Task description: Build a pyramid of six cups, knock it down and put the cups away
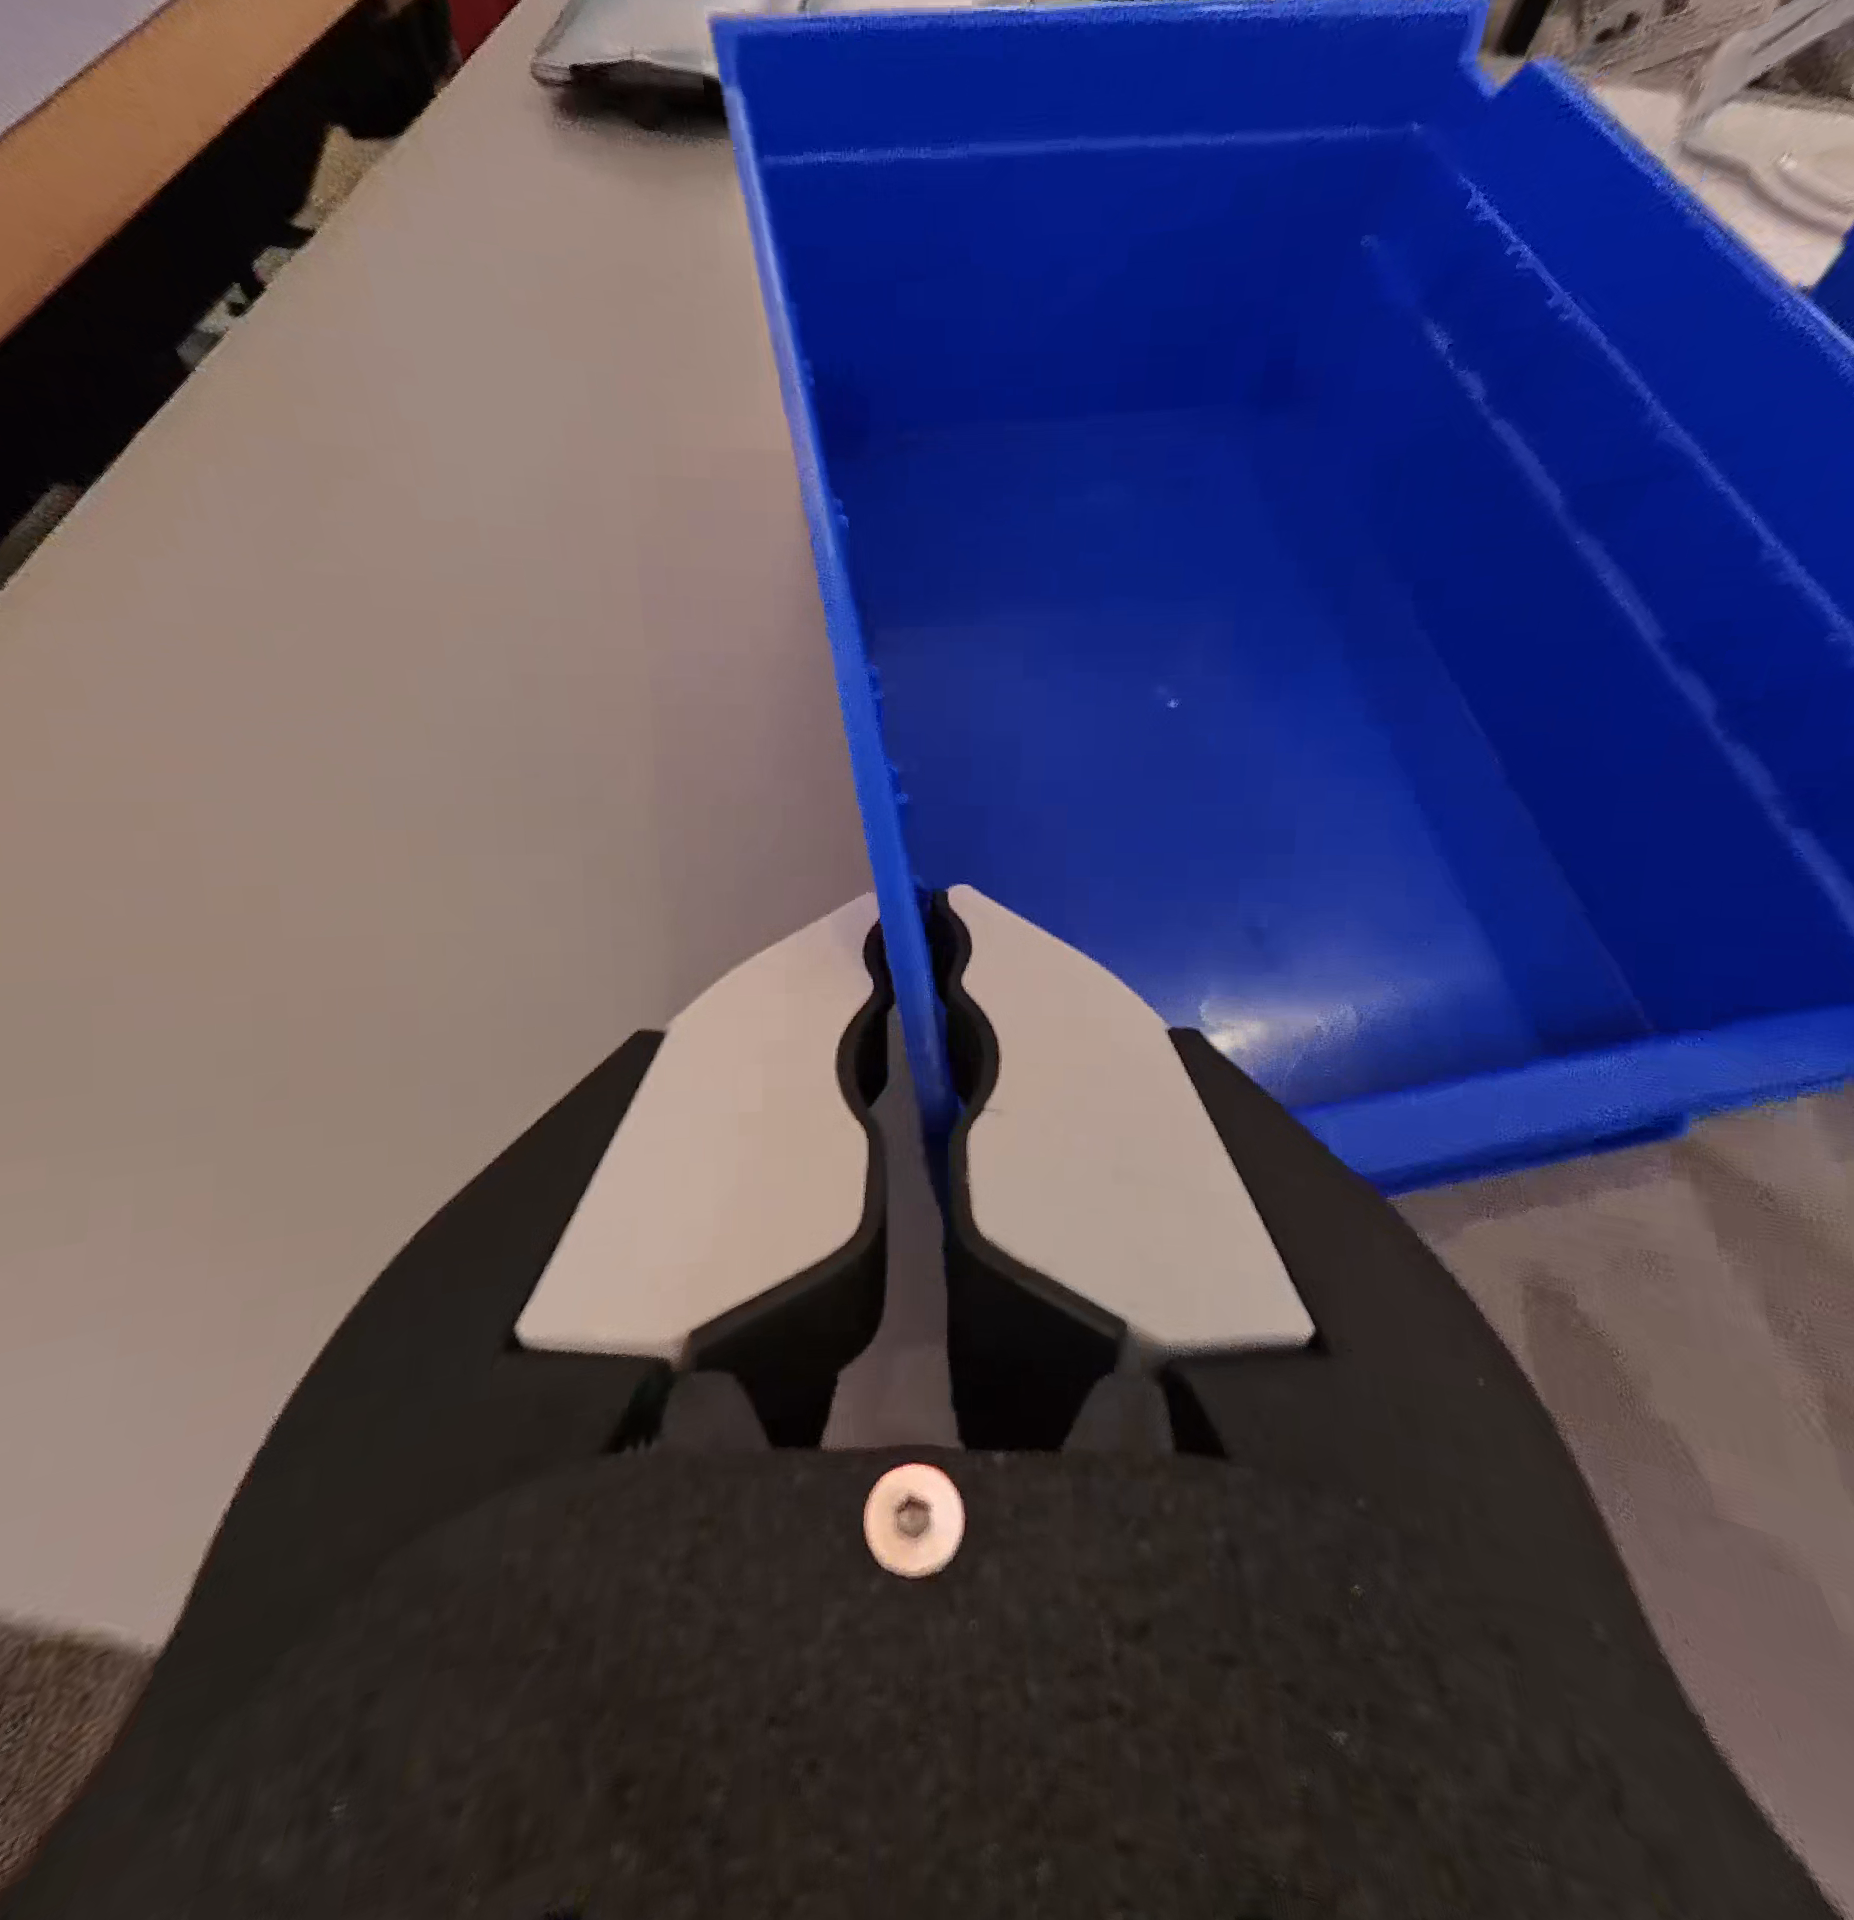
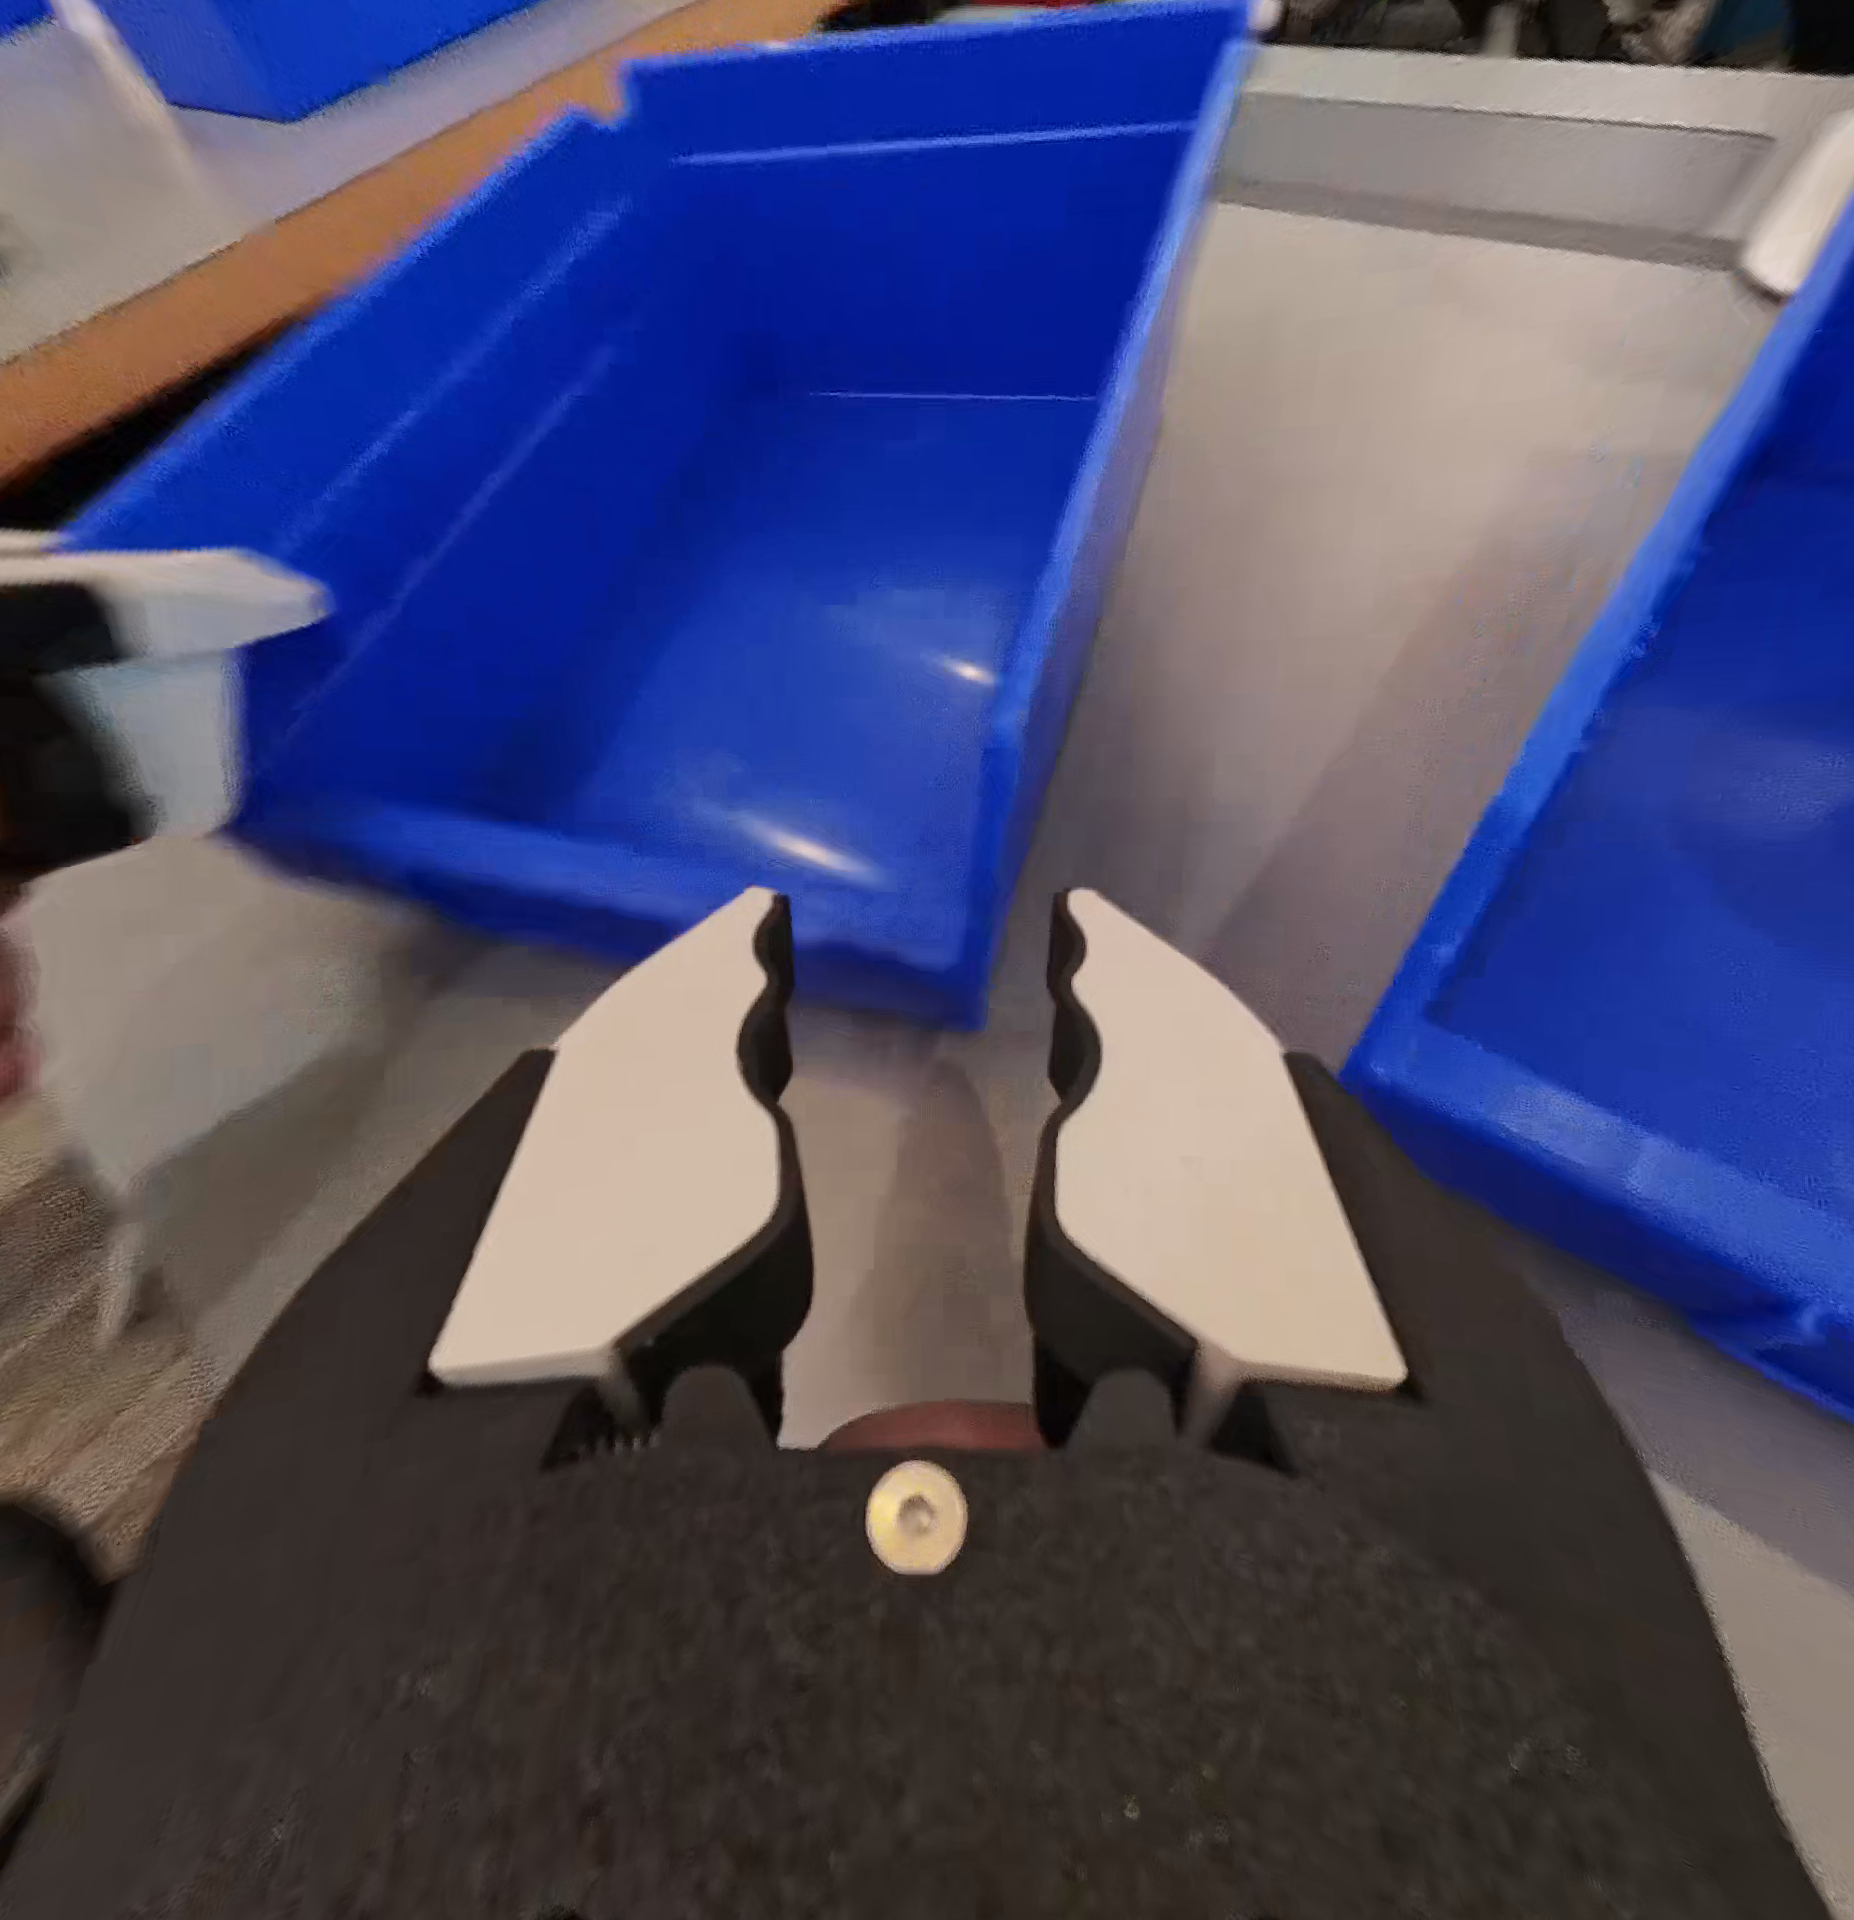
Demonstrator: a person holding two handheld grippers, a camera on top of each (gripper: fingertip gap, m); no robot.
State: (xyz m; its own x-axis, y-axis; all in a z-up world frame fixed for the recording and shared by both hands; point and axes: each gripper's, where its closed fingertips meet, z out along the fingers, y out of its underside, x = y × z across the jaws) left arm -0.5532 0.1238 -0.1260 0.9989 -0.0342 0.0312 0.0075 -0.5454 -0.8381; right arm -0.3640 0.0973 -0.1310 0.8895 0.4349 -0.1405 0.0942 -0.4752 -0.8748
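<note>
You have three blue plastic bins in sight: one open bin (image 2: pixel 694 499) straight ahead, a second bin (image 2: pixel 1681 831) to its right, and part of a third bin (image 2: pixel 279 52) at the far edge. Two grippers are in play, the left gripper (image 1: pixel 928 914) and the right gripper (image 2: pixel 918 914). One grey surface (image 1: pixel 383 727) carries them.

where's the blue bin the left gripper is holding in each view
Left wrist view: blue bin fills the upper right, its near left wall clamped in the left gripper.
Right wrist view: same bin at centre and upper left, beyond the open right gripper.
Shared landmark: the left gripper on the bin's left corner.
</note>
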